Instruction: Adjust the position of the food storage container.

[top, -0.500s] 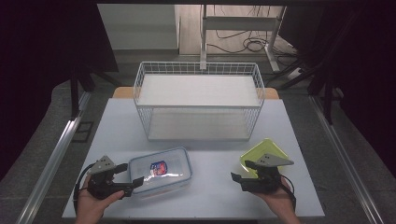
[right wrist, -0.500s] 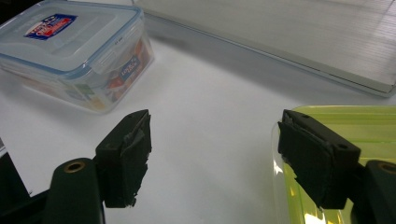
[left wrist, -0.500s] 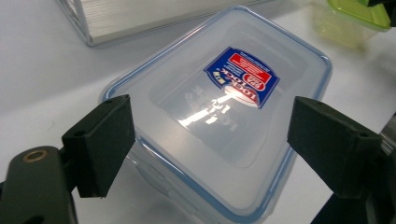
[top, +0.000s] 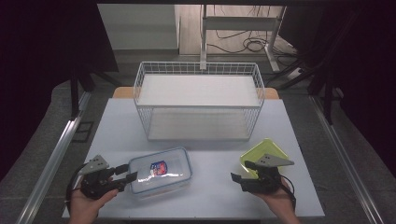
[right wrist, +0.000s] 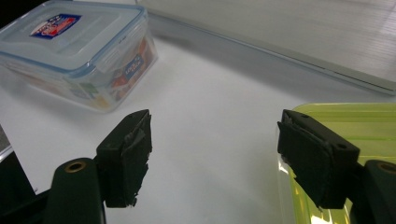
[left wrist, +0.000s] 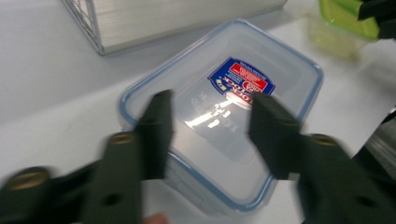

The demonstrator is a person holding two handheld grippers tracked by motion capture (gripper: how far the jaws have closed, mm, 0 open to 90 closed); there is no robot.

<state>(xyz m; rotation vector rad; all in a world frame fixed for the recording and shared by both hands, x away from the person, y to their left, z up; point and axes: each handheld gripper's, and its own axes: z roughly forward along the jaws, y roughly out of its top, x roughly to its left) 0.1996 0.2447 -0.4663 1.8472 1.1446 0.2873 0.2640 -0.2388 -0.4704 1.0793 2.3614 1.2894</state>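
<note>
On the left, the left tongs point(top: 125, 176) stand spread wide, jaws straddling the near corner of the clear lidded food container point(top: 160, 171) lying on the worktop point(top: 210, 196). Behind sits a white wire basket point(top: 199, 100). The right tongs point(top: 240, 171) gape open, holding nothing, one jaw over the yellow-green lid point(top: 261, 151).

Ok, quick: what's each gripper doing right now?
Left gripper: open, jaws spread at the clear food box, nothing gripped.
Right gripper: open, beside the green lid, holding nothing.
</note>
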